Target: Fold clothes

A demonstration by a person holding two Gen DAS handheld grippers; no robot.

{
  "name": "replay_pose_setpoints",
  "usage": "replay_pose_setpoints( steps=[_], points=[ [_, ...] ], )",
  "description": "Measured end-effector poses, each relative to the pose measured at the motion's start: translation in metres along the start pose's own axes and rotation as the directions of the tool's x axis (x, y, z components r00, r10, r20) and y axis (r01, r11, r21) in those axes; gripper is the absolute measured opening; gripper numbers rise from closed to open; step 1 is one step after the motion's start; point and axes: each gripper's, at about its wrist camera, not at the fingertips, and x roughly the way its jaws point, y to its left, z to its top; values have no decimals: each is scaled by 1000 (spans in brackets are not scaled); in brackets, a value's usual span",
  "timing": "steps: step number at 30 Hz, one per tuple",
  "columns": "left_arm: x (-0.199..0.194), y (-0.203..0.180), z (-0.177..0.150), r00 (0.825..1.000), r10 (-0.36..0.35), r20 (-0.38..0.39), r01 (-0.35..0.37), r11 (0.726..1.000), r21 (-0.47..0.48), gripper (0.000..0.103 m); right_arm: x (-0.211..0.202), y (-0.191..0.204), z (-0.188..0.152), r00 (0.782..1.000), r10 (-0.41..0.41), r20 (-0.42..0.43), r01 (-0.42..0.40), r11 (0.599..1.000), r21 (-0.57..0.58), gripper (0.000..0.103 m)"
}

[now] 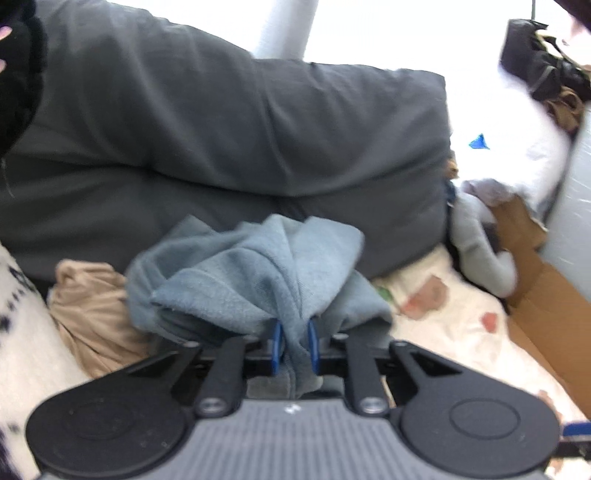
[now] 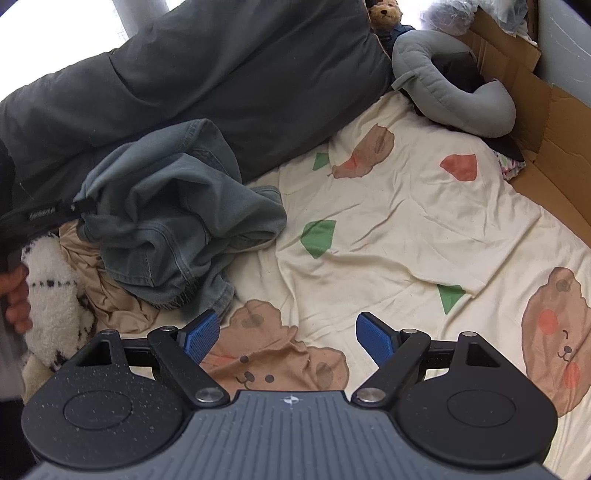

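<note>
While the left gripper [image 1: 294, 349] pinches a fold of the blue-grey garment [image 1: 258, 273] between its two blue pads, jaws nearly together with cloth filling the narrow gap, the right gripper [image 2: 284, 338] hangs above the bedsheet [image 2: 388, 229] with its jaws spread wide and nothing between them. One garment is in hand; in the right wrist view it lies as a crumpled heap of washed denim-like cloth [image 2: 173, 206] on the left part of the bed, where the left gripper's dark body reaches into it from the left edge of the picture. Two more pieces lie at that heap: one beige cloth [image 2: 110, 291] partly under it and one white fleecy item with dark marks [image 2: 51, 288] just left of that, beside a person's hand [image 2: 16, 295] at the picture's edge. The cream sheet, printed with brown bears and green and red shapes, is bare and wrinkled across the middle and right of the bed. Farther back, one large dark grey pillow [image 2: 240, 74] runs along the head of the bed, right behind the garment. At the far right corner lie one grey curved cushion [image 2: 454, 99], one small teddy bear [image 2: 386, 13] tucked behind the pillow, and flattened cardboard [image 2: 546, 122] along the bed's right edge against the wall.
</note>
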Motion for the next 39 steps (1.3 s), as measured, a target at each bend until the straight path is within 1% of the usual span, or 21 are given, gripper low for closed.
replay_pose_setpoints(
  steps=[3, 6, 10, 18, 21, 26, 27, 29, 30, 31, 32, 33, 34, 35, 38, 39],
  points=[
    [-6, -13, -12, 998, -55, -28, 54, 998, -11, 15, 0, 2, 4, 1000, 8, 6, -8, 1000, 9, 85],
    [-11, -26, -25, 992, -109, -58, 108, 994, -20, 14, -1, 3, 7, 1000, 16, 12, -16, 1000, 18, 86],
    [-14, -42, -46, 979, -174, -107, 173, 985, -18, 14, 0, 6, 9, 999, 45, 19, -45, 999, 30, 86],
    [-17, -63, -80, 949, -262, -173, 256, 965, -60, 13, 11, 17, 5, 993, 118, -9, -117, 990, 76, 85],
    [-21, -70, -90, 936, -291, -198, 285, 957, -61, 13, 18, 20, 2, 988, 153, -25, -149, 982, 120, 85],
    [-29, -80, -101, 907, -349, -234, 343, 937, -70, 13, 38, 20, -2, 979, 197, -57, -182, 963, 199, 85],
    [-31, -82, -103, 901, -361, -239, 354, 932, -72, 12, 43, 20, -3, 977, 204, -66, -185, 959, 216, 86],
    [-33, -85, -106, 890, -379, -253, 372, 925, -76, 8, 52, 18, -6, 972, 219, -84, -193, 949, 249, 85],
    [-34, -86, -108, 880, -395, -263, 387, 918, -83, 5, 56, 17, -7, 969, 231, -87, -201, 944, 263, 79],
    [-35, -88, -109, 875, -402, -270, 393, 915, -89, 5, 60, 15, -9, 966, 239, -93, -205, 939, 277, 74],
    [-36, -90, -111, 874, -402, -275, 394, 915, -85, 5, 64, 12, -11, 963, 248, -104, -209, 933, 293, 60],
    [-36, -91, -112, 872, -401, -280, 395, 915, -80, 5, 68, 9, -13, 957, 266, -114, -220, 924, 312, 40],
    [-36, -92, -112, 872, -398, -285, 392, 917, -79, 6, 73, 6, -14, 952, 278, -125, -226, 918, 326, 27],
    [-36, -90, -112, 872, -392, -292, 385, 919, -85, 6, 76, 4, -16, 949, 284, -138, -225, 916, 332, 8],
    [-36, -84, -108, 867, -373, -331, 363, 927, -94, 8, 78, 1, -21, 946, 293, -137, -237, 917, 322, 3],
    [-37, -81, -107, 865, -369, -340, 358, 929, -97, 7, 77, 1, -22, 947, 290, -135, -237, 919, 314, 2]
  ],
)
